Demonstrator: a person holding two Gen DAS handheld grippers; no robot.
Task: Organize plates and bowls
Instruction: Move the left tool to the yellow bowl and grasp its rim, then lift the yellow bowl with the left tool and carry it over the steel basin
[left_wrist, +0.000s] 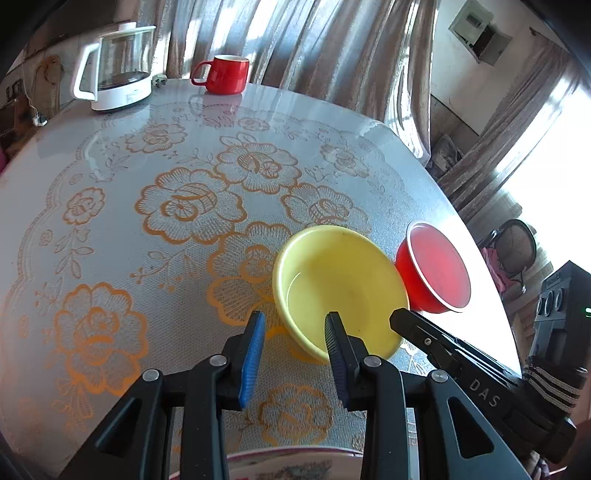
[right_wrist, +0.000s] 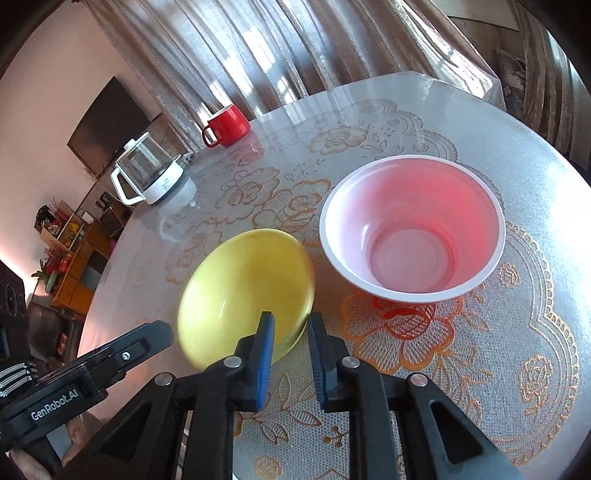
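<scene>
Yellow bowl (left_wrist: 340, 291) is seen near the table (left_wrist: 147, 177) edge closest to the cameras: shallow, glossy, plain yellow inside, empty, slightly blurred in the right wrist view. Red bowl (left_wrist: 436, 273) is set just beside the yellow bowl on its right, touching or nearly so; red outside, white rim, pale pink inside, empty. Left gripper (left_wrist: 295, 332) is held with fingers apart, straddling the yellow bowl's near rim, not clamped. Right gripper (right_wrist: 291, 332) is held with a narrow gap at the yellow bowl's edge; contact cannot be told. Red mug (left_wrist: 223, 74) and kettle (left_wrist: 114, 66) are placed far beyond the yellow bowl.
</scene>
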